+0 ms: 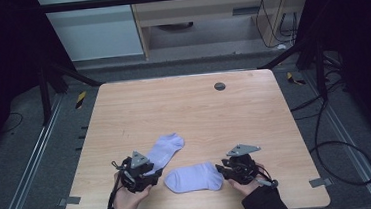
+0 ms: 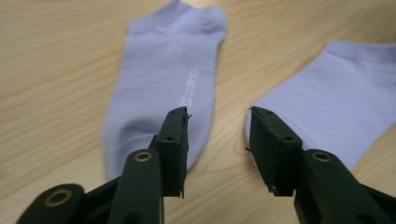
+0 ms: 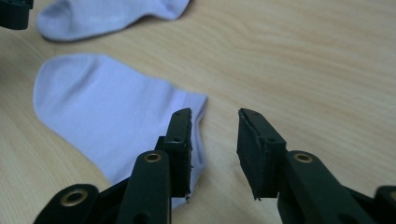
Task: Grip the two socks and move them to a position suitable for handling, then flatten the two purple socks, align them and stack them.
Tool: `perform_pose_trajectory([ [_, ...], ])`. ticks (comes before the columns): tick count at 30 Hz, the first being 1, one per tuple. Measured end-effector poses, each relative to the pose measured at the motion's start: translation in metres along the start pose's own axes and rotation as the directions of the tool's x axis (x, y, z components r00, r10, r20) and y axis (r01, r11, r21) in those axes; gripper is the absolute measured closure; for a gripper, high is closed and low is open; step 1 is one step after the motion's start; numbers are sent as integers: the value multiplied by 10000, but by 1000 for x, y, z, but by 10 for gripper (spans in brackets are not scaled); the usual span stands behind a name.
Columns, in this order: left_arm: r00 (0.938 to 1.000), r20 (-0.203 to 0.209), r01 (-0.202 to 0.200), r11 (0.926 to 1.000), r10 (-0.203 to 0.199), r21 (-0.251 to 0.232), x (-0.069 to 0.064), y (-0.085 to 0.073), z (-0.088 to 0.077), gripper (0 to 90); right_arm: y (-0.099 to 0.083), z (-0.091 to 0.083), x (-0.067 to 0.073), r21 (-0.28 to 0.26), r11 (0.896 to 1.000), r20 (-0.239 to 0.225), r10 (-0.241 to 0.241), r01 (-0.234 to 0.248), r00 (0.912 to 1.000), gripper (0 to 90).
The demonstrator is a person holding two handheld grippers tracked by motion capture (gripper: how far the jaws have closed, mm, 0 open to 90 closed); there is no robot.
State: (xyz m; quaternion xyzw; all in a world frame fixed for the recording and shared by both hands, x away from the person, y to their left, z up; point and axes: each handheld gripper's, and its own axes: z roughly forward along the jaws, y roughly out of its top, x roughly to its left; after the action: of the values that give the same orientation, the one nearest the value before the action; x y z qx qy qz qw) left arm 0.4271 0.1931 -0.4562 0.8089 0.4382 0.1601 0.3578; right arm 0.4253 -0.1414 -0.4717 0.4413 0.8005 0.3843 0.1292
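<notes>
Pairing socks: near sock lies flat by the table's front edge, far sock angled just behind. We judge both just released; left gripper and right gripper gape empty. Next: regrip one sock, stack it.

Surface: pale wood table | On it: two lilac socks, one angled, one flat, near front edge
</notes>
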Motion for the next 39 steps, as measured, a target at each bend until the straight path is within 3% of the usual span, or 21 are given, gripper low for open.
perform_pose_trajectory([
  [3,9997,-161,193,9996,-196,-191,7,1,-5,528,3,-2,-4,-334,9994,41,38,-37,10000,617],
  [8,9948,-671,736,9964,-763,-411,31,0,-11,488,17,-9,-12,-1020,9948,149,61,-45,9999,552],
  [14,9902,-1071,870,9957,-898,-306,44,-4,-9,446,34,-2,-12,-1290,9916,167,39,-17,9999,502],
  [29,9809,-1521,1188,9927,-1208,-219,62,-11,-5,398,91,44,2,-1109,9933,159,-308,324,9994,427],
  [35,9781,-1586,1344,9908,-1349,-138,65,-14,-2,403,102,58,8,-988,9943,109,-392,401,9992,427],
  [39,9764,-1708,1348,9909,-1323,31,67,-15,2,411,109,73,13,-909,9931,264,-719,740,9971,448],
])
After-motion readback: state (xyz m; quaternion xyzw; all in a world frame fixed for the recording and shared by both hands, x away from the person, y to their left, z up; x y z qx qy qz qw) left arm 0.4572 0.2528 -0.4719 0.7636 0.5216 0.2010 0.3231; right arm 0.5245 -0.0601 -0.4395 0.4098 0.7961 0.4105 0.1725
